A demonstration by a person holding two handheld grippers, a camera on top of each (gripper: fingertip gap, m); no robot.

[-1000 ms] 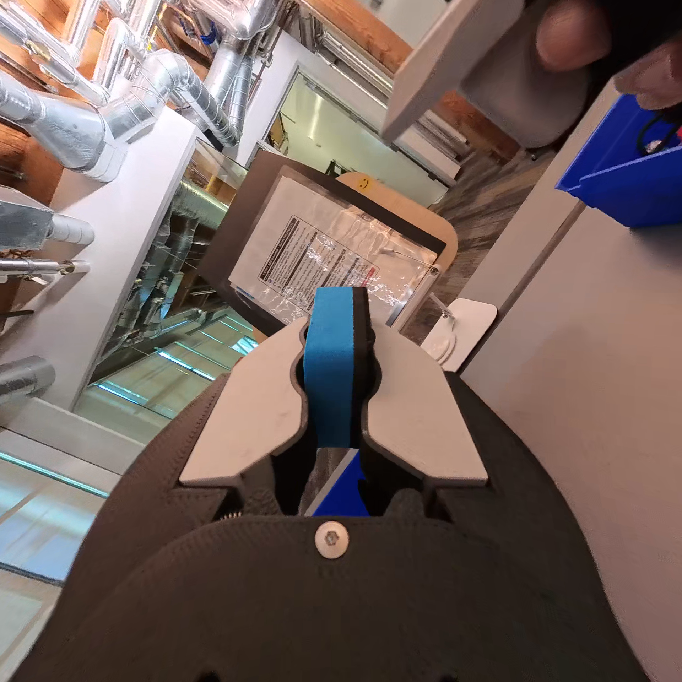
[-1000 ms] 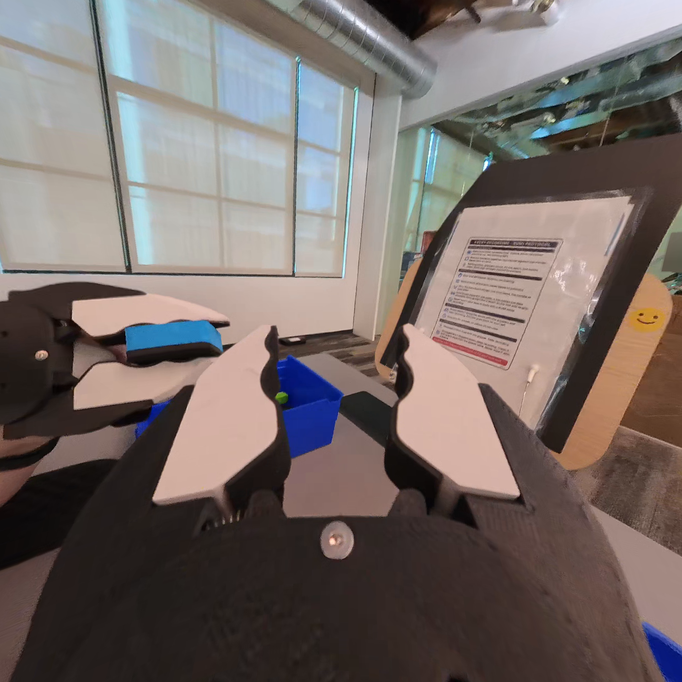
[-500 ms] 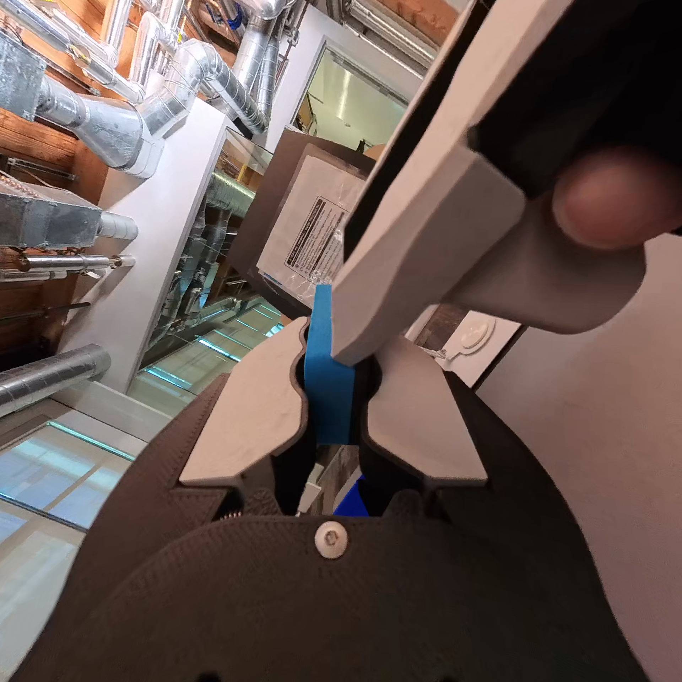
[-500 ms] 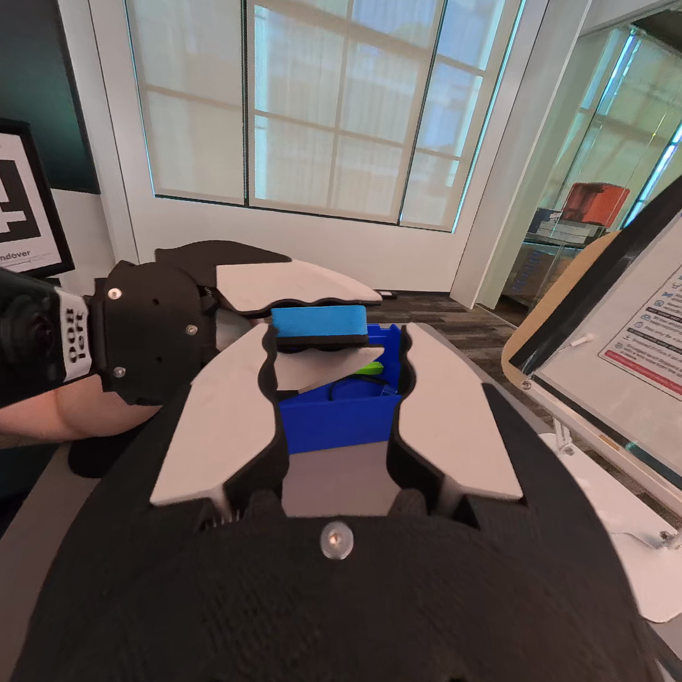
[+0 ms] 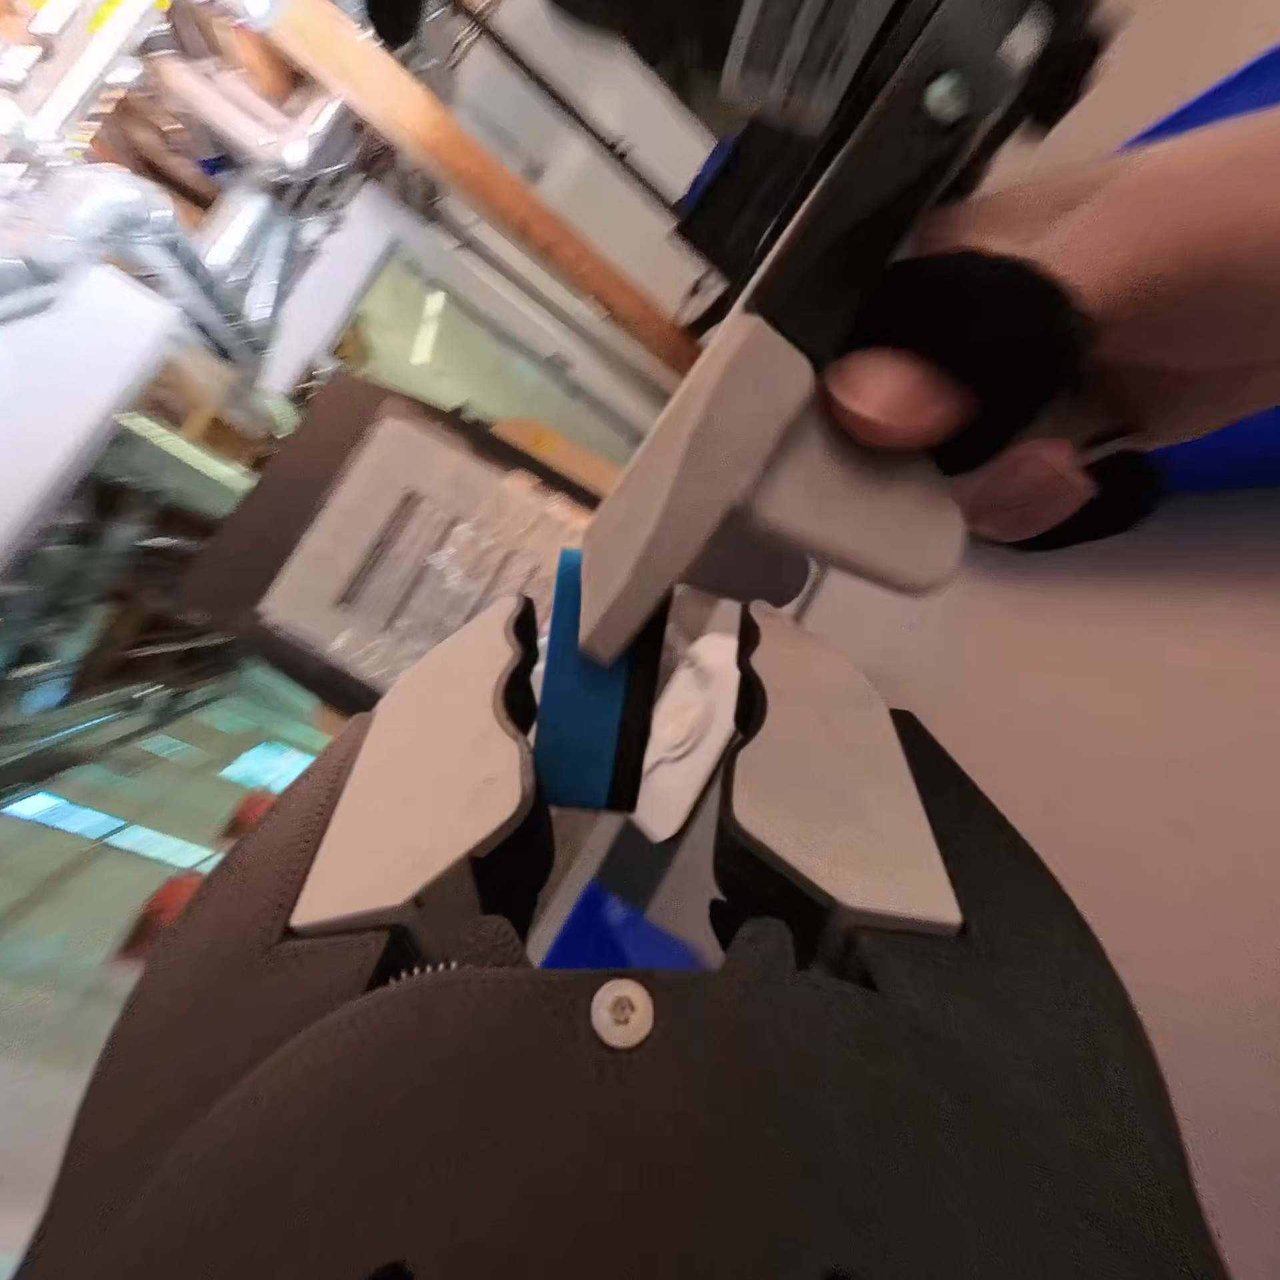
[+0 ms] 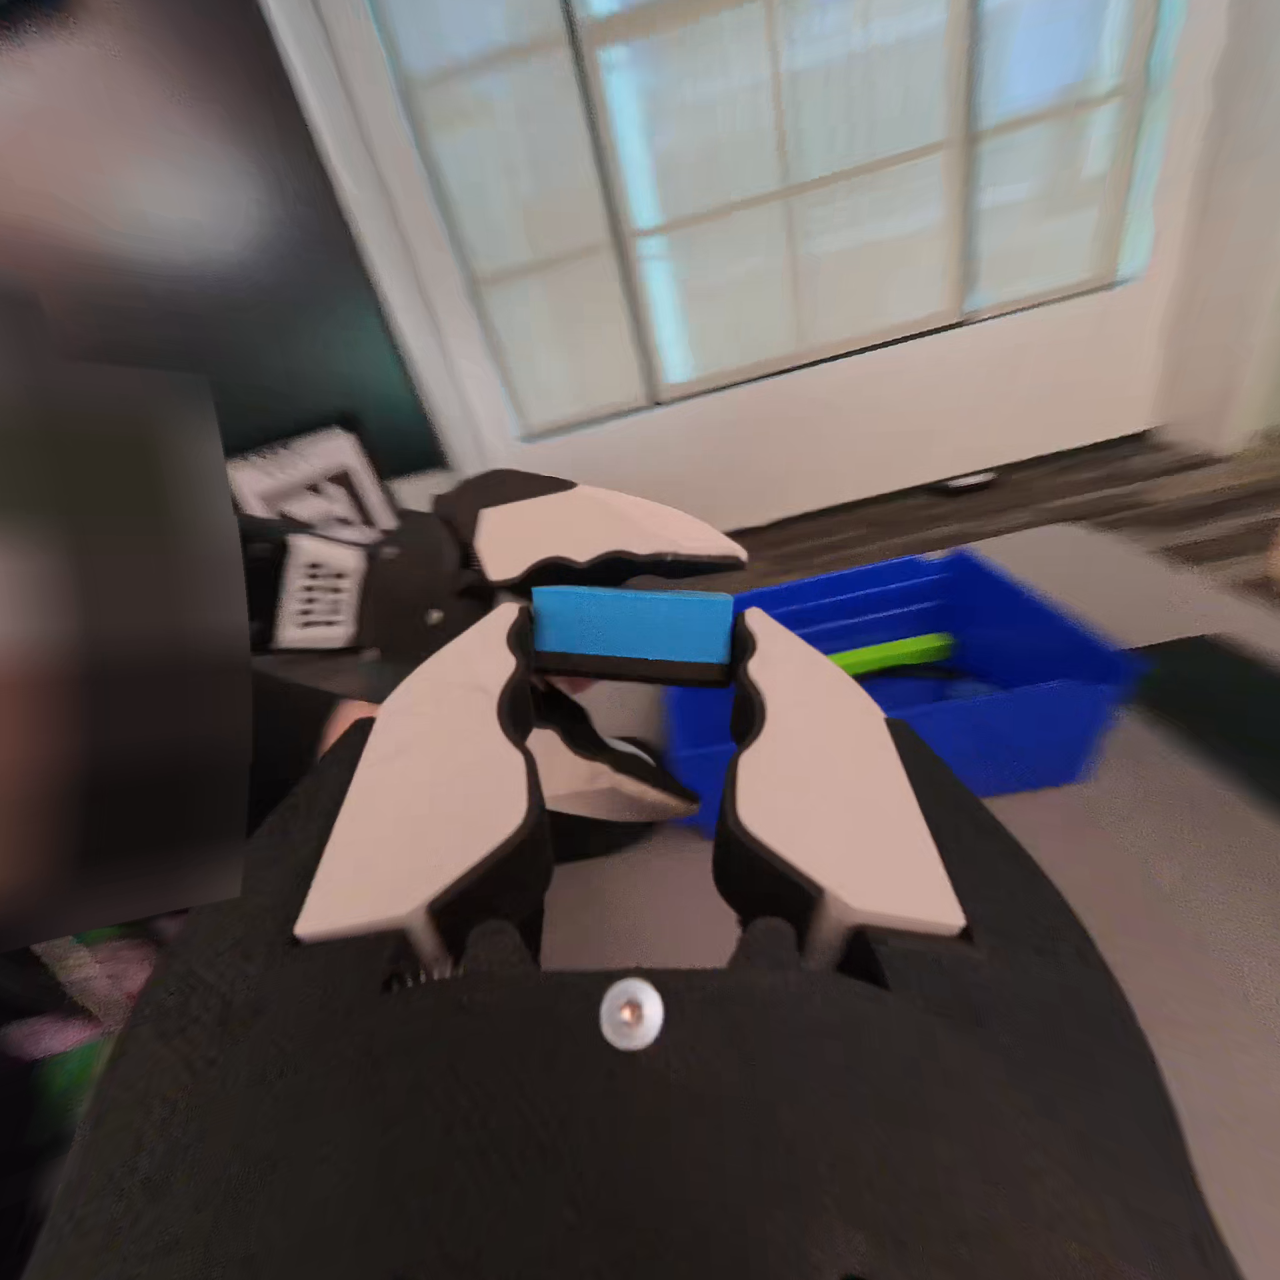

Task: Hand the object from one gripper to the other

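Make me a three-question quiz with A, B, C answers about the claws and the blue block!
1. Where is the flat blue foam block with a black underside?
A. in the bin
B. between the right claw's fingers
C. on the floor

2. What colour is the plastic bin on the grey table?
A. red
B. yellow
C. blue

3. How is the left claw?
A. open, with a gap beside the block
B. squeezing the block flat
C. out of sight

Answers:
1 B: the right claw has a fingertip at each end of the block.
2 C: its walls are bright blue.
3 A: the left wrist view shows space between the block and one finger.
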